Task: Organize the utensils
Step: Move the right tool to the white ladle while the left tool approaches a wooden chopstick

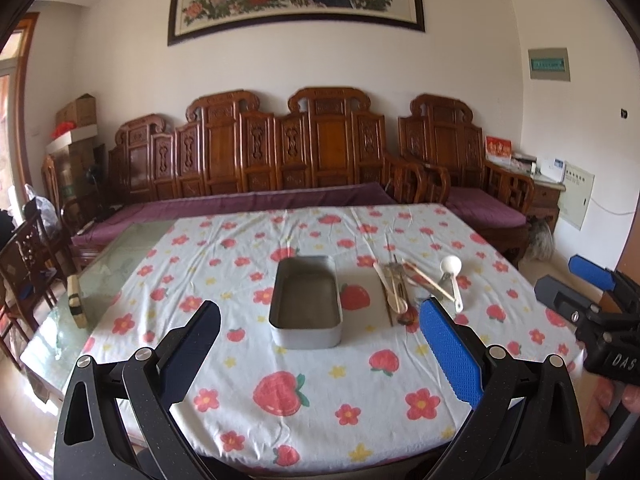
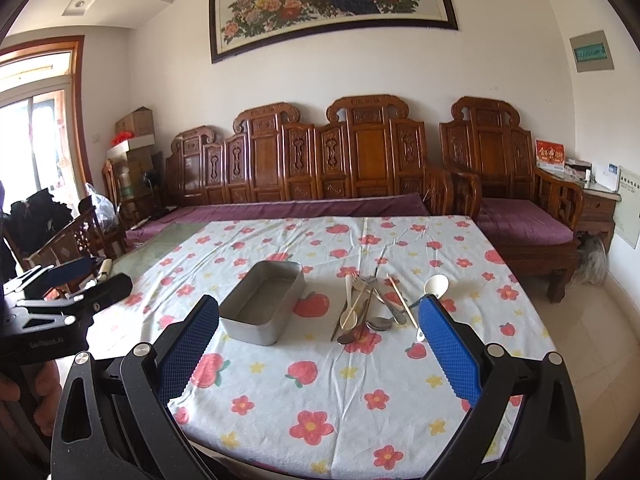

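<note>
A grey metal tray [image 1: 306, 322] [image 2: 256, 330] stands empty in the middle of the flowered tablecloth. To its right lies a loose pile of utensils [image 1: 400, 286] [image 2: 366, 306]: spoons, a fork and chopsticks. A white ladle-shaped spoon [image 1: 451, 270] [image 2: 435, 286] lies at the pile's right edge. My left gripper [image 1: 320, 344] is open and empty, held above the table's near side facing the tray. My right gripper [image 2: 320, 340] is open and empty, facing the pile; it also shows at the right of the left wrist view [image 1: 580, 292].
The table [image 2: 320, 400] has a strawberry-and-flower cloth; bare glass shows at its left end [image 1: 116, 268], with a small brush [image 1: 74, 300] on it. A carved wooden sofa [image 2: 320, 168] stands behind the table, chairs [image 1: 28, 256] at the left.
</note>
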The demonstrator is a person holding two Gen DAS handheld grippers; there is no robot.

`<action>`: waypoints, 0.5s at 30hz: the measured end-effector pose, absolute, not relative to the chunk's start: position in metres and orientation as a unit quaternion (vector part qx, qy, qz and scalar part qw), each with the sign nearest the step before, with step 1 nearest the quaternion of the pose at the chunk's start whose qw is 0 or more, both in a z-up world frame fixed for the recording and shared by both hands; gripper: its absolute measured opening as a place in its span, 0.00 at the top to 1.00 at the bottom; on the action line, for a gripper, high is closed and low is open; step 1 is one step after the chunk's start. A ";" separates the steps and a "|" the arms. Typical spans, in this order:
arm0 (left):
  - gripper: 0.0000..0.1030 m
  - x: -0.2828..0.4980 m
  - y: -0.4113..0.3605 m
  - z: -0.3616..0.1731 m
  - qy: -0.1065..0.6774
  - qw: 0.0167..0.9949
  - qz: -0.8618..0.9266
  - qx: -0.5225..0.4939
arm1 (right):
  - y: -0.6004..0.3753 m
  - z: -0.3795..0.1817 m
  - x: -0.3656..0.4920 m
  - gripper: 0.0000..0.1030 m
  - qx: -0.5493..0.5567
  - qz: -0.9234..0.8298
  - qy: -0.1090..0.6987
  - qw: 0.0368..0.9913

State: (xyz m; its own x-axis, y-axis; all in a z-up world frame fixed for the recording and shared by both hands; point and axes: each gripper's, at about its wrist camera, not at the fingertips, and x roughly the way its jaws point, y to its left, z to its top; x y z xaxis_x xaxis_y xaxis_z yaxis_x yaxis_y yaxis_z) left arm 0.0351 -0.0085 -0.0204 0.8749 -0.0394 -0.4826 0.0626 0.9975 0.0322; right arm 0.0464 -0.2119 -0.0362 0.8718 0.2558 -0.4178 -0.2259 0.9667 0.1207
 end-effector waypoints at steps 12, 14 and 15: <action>0.06 0.088 -0.024 -0.059 0.310 0.947 -0.073 0.048 | -0.234 -0.070 0.123 0.06 -0.011 0.110 0.264 0.958; 0.06 0.095 -0.027 -0.064 0.313 0.946 -0.077 0.049 | -0.241 -0.076 0.138 0.09 -0.018 0.112 0.273 0.955; 0.06 0.099 -0.029 -0.066 0.316 0.944 -0.080 0.048 | -0.247 -0.081 0.149 0.11 -0.024 0.110 0.280 0.953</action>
